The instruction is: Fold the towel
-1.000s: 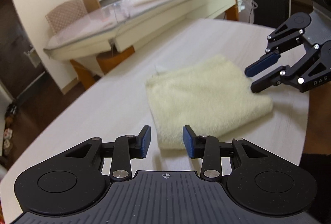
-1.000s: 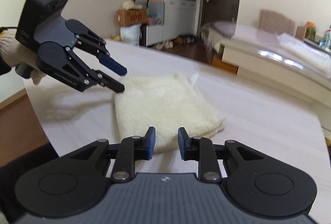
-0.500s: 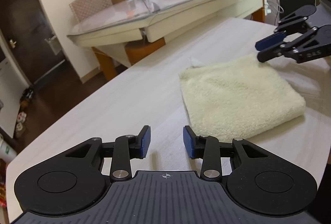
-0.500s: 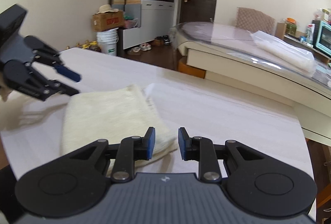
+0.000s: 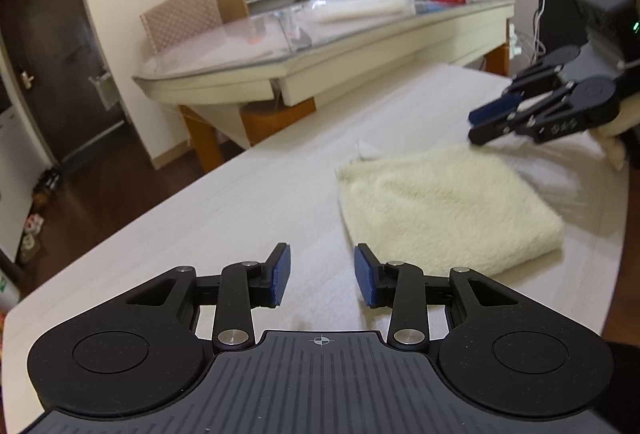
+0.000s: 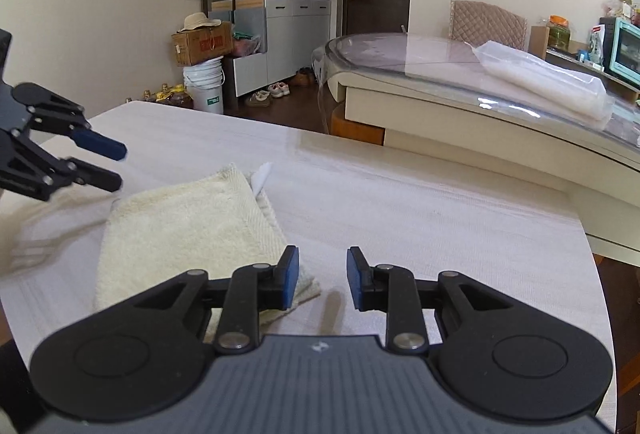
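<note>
The towel [image 5: 444, 209] lies folded and flat on the pale wood-grain table [image 5: 248, 201], a white tag at its far corner. The left gripper [image 5: 320, 276] hovers beside it, released and empty. The right gripper [image 6: 322, 280] is opening, nothing between its pads. Behind stands a glass-topped table [image 6: 432, 73] holding a bagged bundle [image 6: 544, 81].

Fluffy cream terry towel [image 5: 444, 205] on a matt, pale wood-grain table [image 5: 240, 218] — beyond, a glossy glass-topped table [image 5: 256, 45].
</note>
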### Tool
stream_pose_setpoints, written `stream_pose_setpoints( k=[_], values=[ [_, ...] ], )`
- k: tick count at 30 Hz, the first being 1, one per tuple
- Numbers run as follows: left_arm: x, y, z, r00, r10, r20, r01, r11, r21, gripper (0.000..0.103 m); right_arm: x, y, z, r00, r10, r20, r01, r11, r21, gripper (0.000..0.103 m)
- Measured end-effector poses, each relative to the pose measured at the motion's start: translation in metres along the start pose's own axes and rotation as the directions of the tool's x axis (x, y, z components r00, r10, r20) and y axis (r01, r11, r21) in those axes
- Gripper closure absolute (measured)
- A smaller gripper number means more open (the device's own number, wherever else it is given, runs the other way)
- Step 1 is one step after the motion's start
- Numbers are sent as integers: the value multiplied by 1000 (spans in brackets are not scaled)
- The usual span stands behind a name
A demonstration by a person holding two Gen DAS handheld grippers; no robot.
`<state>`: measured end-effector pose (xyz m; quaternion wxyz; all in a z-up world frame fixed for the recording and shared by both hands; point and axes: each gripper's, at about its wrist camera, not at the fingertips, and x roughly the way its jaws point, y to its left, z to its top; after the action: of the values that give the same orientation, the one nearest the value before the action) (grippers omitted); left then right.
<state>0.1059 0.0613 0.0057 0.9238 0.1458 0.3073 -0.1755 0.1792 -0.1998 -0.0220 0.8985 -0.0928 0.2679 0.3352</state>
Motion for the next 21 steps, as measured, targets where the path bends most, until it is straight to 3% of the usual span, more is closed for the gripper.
stream_pose_setpoints(
  k=[8,12,21],
  values=[
    [12,-10,-8,999,-3,-44,4,1000,22,61,3,-1,7,1000,8,-2,-8,1000,1,70],
    [18,-10,-8,999,15,-48,-12,999,49,60,10,3,5,999,-8,-46,5,999,-51,70],
    [40,4,5,997,48,-57,-43,995,89,58,-3,9,-3,998,-18,-59,19,1000,20,70]
  ],
)
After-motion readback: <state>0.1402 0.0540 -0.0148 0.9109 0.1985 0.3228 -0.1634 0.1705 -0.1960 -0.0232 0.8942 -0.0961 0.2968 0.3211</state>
